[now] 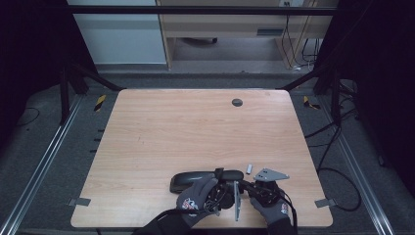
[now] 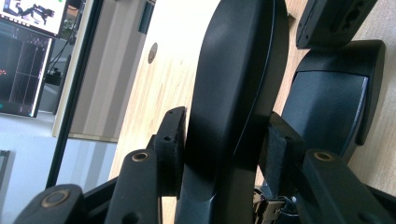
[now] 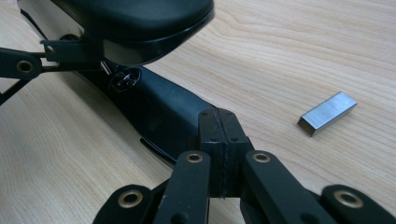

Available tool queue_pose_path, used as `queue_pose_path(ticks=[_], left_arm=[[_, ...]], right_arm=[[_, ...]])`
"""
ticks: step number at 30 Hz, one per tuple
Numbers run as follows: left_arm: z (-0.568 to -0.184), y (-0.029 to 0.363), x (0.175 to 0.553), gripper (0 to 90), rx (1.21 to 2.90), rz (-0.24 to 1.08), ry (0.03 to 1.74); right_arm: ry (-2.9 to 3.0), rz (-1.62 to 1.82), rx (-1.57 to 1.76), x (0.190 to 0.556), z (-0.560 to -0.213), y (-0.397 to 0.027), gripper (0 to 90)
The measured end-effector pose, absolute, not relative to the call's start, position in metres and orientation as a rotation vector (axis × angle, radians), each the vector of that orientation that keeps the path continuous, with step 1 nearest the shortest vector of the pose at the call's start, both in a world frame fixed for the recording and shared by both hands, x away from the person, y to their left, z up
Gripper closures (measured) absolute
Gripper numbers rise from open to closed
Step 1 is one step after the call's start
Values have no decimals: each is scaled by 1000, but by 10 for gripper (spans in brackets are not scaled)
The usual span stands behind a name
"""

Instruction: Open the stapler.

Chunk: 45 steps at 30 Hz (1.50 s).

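A black stapler (image 1: 191,181) lies near the table's front edge, hinged open. My left gripper (image 2: 224,140) is shut on its raised top arm (image 2: 238,70), with both pads pressed against the arm's sides. The stapler's base (image 2: 327,102) rests on the wood below and to the right. In the high view the left gripper (image 1: 222,183) sits at the stapler's right end. My right gripper (image 3: 218,140) is shut with nothing between its pads, its tip just in front of the stapler base (image 3: 159,107). A short silver strip of staples (image 3: 327,113) lies on the table to its right.
The wooden table (image 1: 195,127) has a small round grommet (image 1: 237,102) near its far edge. The staple strip (image 1: 249,168) lies just beyond the right gripper (image 1: 249,186). Metal rails and cables run along the floor on both sides. A link of the left gripper (image 3: 23,65) reaches in under the top arm.
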<state>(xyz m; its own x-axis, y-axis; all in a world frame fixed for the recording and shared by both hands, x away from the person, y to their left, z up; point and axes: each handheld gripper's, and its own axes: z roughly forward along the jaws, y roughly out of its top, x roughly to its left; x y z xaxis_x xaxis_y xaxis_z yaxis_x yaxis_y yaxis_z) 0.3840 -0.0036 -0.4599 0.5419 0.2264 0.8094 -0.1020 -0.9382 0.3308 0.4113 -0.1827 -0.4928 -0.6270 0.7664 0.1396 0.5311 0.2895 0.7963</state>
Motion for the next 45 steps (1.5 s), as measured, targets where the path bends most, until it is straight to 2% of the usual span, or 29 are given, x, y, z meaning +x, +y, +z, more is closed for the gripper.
queue_pose_path(ticks=[45], left_arm=[[-447,5,384,560,2388,1317,162]], right_arm=[[2323,1233,1155,414,-499,-169,900]])
